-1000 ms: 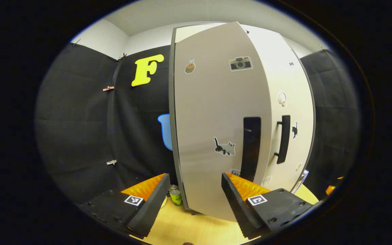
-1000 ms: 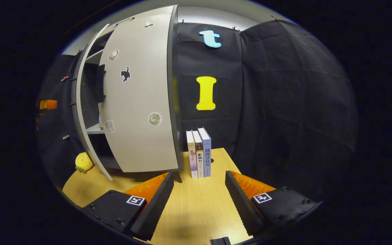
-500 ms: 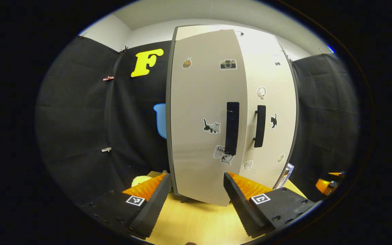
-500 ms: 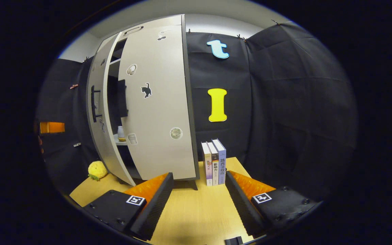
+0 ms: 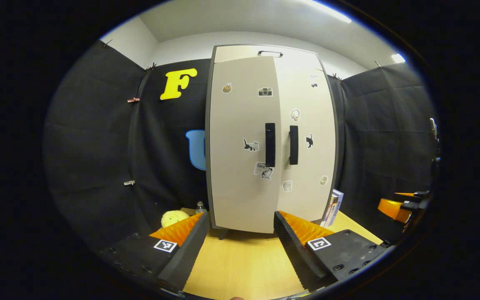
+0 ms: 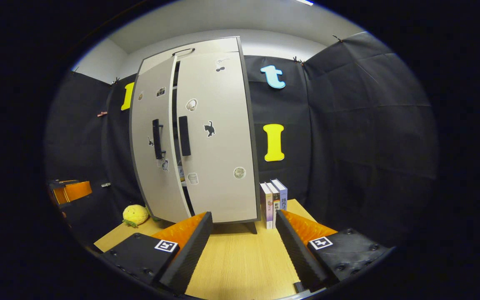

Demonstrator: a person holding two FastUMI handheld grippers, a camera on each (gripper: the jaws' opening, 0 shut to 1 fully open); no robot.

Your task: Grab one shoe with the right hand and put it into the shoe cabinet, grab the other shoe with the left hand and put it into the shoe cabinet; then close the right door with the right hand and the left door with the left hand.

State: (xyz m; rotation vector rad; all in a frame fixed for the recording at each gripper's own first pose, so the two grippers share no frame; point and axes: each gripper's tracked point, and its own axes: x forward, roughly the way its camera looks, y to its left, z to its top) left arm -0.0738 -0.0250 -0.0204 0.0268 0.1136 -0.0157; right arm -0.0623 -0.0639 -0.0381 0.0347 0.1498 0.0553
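shoe cabinet (image 5: pixel 271 137) frame centre, upright on table (image 5: pixel 240 266) | left door (image 6: pixel 152 146) slightly ajar, right door (image 6: pixel 217 137) flush; contents hidden | left gripper (image 5: pixel 238 246) & right gripper (image 6: pixel 242 246) fingers spread, nothing held, both apart fm cabinet, lower frame

Shoe cabinet (image 5: pixel 265 208) upright on table — left door (image 6: pixel 152 166) slightly ajar.

The beige shoe cabinet (image 5: pixel 244 187) bears black handles (image 5: pixel 270 144), small cat stickers (image 5: pixel 250 145) and a dark frame.
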